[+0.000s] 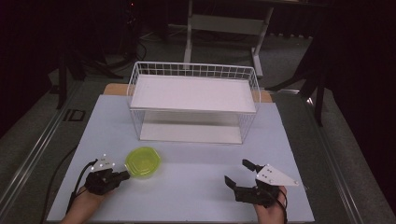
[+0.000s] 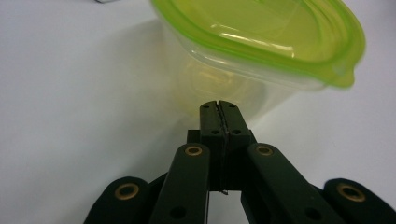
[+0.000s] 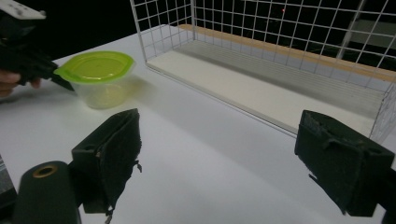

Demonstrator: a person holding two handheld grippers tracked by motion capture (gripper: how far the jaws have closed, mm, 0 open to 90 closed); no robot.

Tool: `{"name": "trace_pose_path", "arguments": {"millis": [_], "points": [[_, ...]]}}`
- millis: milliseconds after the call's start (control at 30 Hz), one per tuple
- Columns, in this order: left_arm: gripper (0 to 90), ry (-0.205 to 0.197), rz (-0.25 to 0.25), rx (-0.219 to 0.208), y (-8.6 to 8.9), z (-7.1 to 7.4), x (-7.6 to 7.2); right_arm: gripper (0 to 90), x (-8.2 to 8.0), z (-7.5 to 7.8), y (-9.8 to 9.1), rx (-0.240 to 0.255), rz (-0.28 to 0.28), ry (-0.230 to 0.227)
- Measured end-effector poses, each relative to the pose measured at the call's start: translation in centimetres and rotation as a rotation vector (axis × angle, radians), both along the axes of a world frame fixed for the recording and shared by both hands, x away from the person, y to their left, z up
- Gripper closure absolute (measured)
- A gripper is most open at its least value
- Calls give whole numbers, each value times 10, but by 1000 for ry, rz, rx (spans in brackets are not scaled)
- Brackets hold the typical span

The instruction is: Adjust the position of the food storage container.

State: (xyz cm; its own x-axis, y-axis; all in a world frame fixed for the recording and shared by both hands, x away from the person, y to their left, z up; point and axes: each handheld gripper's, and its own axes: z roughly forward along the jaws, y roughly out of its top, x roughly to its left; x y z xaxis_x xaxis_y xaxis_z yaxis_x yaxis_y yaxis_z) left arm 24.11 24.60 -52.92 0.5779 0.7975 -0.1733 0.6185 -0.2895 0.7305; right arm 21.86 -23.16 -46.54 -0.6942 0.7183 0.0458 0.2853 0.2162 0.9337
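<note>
Our left gripper (image 2: 218,108), jaws pressed together, touches the green-lidded container (image 1: 143,162); our right gripper (image 1: 240,173) rests with jaws apart, facing the wire rack (image 1: 194,100).

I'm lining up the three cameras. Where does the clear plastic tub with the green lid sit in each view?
High view: clear plastic tub with the green lid, lower left, at the left gripper tip.
Left gripper view: top centre, beyond the shut jaws.
Right gripper view: upper left.
Shared landmark: white table.

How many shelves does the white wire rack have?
2: a top shelf and a bottom shelf under it, both bare, inside the wire rack.
</note>
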Motion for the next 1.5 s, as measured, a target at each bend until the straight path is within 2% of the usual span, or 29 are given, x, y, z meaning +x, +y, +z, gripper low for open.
{"name": "trace_pose_path", "arguments": {"millis": [100,133,200,333,367,433,533,700,867,967,1167,1500], "points": [[900,-8,4,15,-2,0,7,143,0,0,0,-1,0,5],[900,-1,3,4,-3,-1,10,144,0,0,-1,-4,0,4],[900,-2,10,15,-5,-2,14,144,0,0,-1,-3,2,3],[900,0,0,4,-13,-2,23,144,0,-1,0,-5,3,3],[900,1,-7,-12,-15,-2,24,144,0,-1,1,-5,6,6],[900,2,-20,-6,-18,-1,27,144,1,-1,1,-10,11,10],[900,9,-7,3,-17,-2,31,144,1,-2,1,-12,12,15],[900,36,37,-7,-10,-4,31,145,2,-3,2,-20,15,19],[900,18,30,-30,-10,2,31,144,2,-3,2,-20,10,22],[900,11,11,-14,-17,2,34,145,3,-3,3,-26,12,22],[900,28,-6,-18,-36,-2,45,149,4,-5,5,-42,14,28],[900,17,-66,-16,-80,-4,65,149,4,-5,6,-42,20,30]]}}
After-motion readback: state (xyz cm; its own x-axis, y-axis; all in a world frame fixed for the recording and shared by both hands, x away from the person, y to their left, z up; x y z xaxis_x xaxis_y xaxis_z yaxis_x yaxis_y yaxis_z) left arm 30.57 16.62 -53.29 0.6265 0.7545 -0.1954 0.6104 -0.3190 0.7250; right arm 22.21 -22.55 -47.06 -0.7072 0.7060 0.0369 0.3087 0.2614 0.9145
